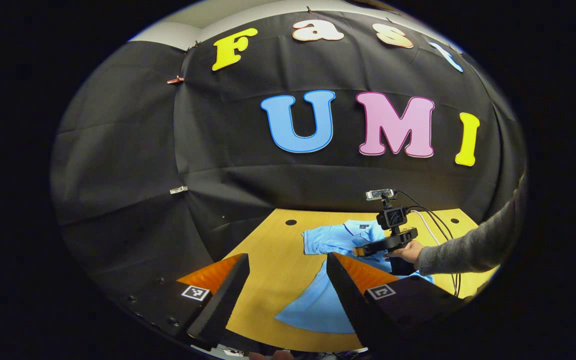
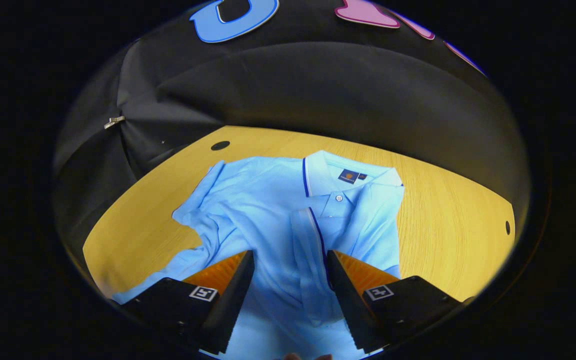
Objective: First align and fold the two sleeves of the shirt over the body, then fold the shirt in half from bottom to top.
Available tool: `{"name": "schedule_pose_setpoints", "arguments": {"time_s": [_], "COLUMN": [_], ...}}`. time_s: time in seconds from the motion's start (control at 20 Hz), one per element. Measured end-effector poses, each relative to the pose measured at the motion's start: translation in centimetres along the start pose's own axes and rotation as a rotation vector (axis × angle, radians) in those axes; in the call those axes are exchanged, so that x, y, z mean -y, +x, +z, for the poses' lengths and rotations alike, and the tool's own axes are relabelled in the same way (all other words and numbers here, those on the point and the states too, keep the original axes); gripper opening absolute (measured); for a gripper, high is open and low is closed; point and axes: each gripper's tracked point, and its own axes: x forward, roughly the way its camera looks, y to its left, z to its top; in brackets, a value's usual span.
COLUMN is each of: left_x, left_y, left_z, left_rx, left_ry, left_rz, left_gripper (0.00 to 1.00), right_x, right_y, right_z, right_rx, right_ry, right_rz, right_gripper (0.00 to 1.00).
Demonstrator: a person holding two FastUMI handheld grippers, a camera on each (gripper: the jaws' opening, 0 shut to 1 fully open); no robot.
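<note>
Nearest us in the right gripper view, the right gripper [image 2: 290, 295] hangs with fingers spread wide over the shirt [image 2: 268, 210], gripping nothing. We see the shirt lying collar-up at frame centre on the table [image 2: 448, 220], one sleeve [image 2: 313, 260] folded over the body, the other bunched at left. Black cloth walls the booth behind. In the left gripper view, our left gripper [image 1: 288, 295] gapes empty at lower centre; at right, a hand [image 1: 408, 251] holds the right gripper over the shirt.
</note>
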Motion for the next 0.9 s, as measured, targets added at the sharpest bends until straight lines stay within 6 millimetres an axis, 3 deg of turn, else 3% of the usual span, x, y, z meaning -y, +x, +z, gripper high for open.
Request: {"name": "schedule_pose_setpoints", "arguments": {"time_s": [0.15,0.25,0.4,0.5,0.65,0.8,0.9], "left_x": [0.2,0.6,1.6,2.7,4.7,6.2,6.8], "left_y": [0.4,1.1,3.8,6.8,12.4,18.6,23.9], "left_z": [0.1,0.1,0.2,0.1,-0.9,-2.7,-4.2], "left_rx": [0.0,0.001,-0.004,-0.023,-0.065,-0.114,-0.141], "left_ry": [0.005,0.012,0.029,0.029,0.023,0.038,0.024], "left_rz": [-0.013,-0.036,-0.083,-0.125,-0.188,-0.22,-0.214], "left_gripper": [0.99,0.98,0.98,0.98,0.98,0.99,0.99], "right_x": [0.2,0.6,0.5,0.7,1.7,2.8,3.5], "right_y": [-2.0,-4.8,-10.1,-13.9,-19.0,-22.4,-24.1], "right_z": [3.0,5.6,8.7,10.2,10.8,8.8,6.7], "right_rx": [0.11,0.201,0.312,0.375,0.433,0.436,0.424], "right_ry": [0.003,0.006,0.006,0.014,0.012,0.011,0.022], "right_rz": [-0.012,-0.028,-0.019,-0.009,-0.015,-0.038,-0.062], "right_gripper": [0.99,0.99,0.99,0.98,0.98,0.98,0.98]}}
